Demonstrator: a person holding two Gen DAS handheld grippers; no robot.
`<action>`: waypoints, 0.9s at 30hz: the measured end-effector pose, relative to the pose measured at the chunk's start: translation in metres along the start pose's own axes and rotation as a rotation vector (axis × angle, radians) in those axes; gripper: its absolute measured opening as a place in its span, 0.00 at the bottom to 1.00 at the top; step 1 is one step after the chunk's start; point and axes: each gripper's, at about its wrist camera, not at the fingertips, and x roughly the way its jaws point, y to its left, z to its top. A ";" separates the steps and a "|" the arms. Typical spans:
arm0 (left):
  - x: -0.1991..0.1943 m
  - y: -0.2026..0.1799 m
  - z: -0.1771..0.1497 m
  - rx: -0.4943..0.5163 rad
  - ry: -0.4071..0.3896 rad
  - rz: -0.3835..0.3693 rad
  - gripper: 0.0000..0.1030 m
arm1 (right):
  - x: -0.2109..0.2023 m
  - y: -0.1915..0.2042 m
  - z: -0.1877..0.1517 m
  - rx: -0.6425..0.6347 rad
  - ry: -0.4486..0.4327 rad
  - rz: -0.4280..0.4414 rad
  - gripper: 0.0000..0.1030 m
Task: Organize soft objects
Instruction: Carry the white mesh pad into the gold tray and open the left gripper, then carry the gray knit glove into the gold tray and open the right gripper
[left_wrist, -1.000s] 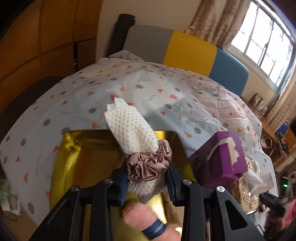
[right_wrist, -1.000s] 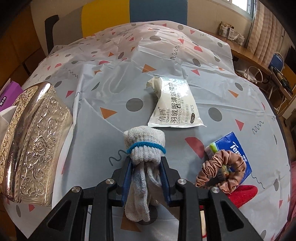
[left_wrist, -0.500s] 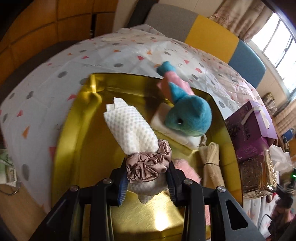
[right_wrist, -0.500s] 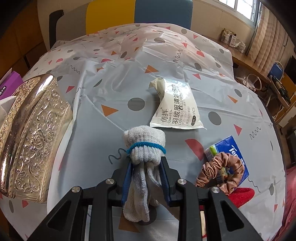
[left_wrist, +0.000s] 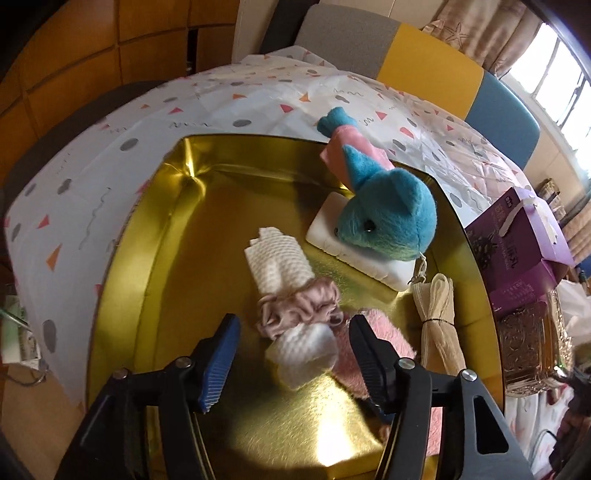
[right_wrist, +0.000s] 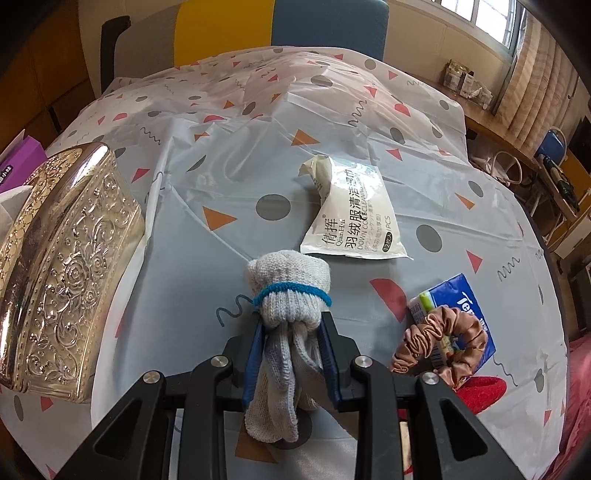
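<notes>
Left tool (left_wrist: 291, 358) jaws opening, pads now clear of white cloth roll (left_wrist: 286, 280) it gripped a second ago; roll dropped into gold tray (left_wrist: 155, 236), lying between the pads, so placement looks done. Right tool (right_wrist: 291, 358) clamped on rolled glove (right_wrist: 288, 291) above worktop (right_wrist: 221, 184)

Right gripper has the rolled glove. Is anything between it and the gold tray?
Yes. Seen from the right wrist, the embossed metal box stands left of the rolled glove in the right gripper; the left wrist view shows that box beside the gold tray.
</notes>
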 end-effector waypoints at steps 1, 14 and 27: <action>-0.003 -0.001 -0.002 0.008 -0.011 0.012 0.61 | 0.000 0.000 0.000 -0.002 -0.001 -0.001 0.28; -0.073 -0.018 -0.007 0.117 -0.254 0.072 0.73 | -0.003 0.001 -0.002 0.003 -0.017 -0.001 0.27; -0.084 -0.027 -0.024 0.172 -0.270 0.064 0.76 | -0.044 -0.005 0.013 0.100 -0.126 0.062 0.27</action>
